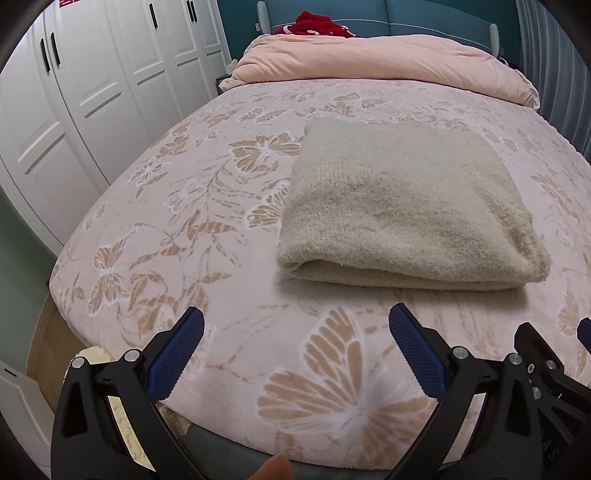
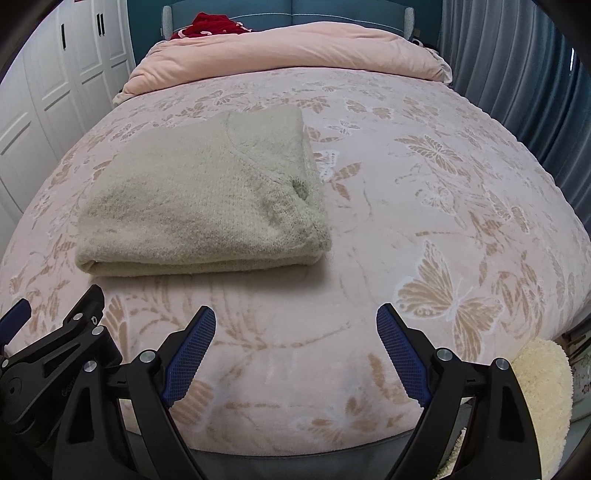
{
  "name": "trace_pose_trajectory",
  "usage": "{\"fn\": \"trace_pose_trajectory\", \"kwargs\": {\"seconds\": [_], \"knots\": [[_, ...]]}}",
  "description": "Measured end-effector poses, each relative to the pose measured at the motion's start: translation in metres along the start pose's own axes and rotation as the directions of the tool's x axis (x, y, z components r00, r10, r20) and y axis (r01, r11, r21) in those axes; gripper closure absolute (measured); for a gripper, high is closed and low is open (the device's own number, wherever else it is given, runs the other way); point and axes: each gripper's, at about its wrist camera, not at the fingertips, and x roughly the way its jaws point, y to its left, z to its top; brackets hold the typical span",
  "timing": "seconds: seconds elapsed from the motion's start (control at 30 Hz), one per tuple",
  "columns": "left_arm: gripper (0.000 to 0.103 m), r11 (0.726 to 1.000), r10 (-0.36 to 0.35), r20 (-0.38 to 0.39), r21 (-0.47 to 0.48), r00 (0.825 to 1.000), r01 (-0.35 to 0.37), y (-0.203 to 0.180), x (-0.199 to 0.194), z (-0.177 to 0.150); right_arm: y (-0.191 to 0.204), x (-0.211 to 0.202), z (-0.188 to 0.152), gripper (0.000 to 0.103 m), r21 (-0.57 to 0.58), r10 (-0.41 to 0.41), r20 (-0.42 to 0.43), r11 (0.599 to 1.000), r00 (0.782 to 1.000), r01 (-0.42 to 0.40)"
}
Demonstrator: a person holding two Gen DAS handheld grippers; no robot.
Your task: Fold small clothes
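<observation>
A beige knitted garment (image 1: 402,206) lies folded into a thick rectangle on the pink butterfly-patterned bed (image 1: 207,236); it also shows in the right wrist view (image 2: 207,195). My left gripper (image 1: 295,325) is open and empty, hovering over the bed's near edge, short of the garment's folded front edge. My right gripper (image 2: 295,321) is open and empty, beside the left one, just to the right of the garment's front corner. Part of the right gripper shows at the left wrist view's right edge (image 1: 546,373), and part of the left gripper at the right wrist view's left edge (image 2: 55,343).
A rolled pink duvet (image 1: 369,62) lies across the head of the bed with a red garment (image 1: 317,24) behind it. White wardrobe doors (image 1: 74,96) stand on the left, grey curtains (image 2: 517,74) on the right. A cream fluffy item (image 2: 543,391) sits off the bed's near right corner.
</observation>
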Motion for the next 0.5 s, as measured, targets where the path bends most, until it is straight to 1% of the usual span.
{"fn": "trace_pose_trajectory", "kwargs": {"seconds": [0.13,0.5], "knots": [[0.005,1.000,-0.004,-0.005,-0.011,1.000,0.004,0.0004,-0.0006,0.0000,-0.0011,-0.0015,-0.0002,0.016,0.007,0.000,0.004,1.000,1.000,0.000],[0.005,1.000,-0.005,0.000,-0.003,1.000,0.005,-0.0010,-0.0025,0.0006,-0.0021,-0.0040,-0.0005,0.016,0.010,-0.008,0.012,1.000,1.000,0.008]]}}
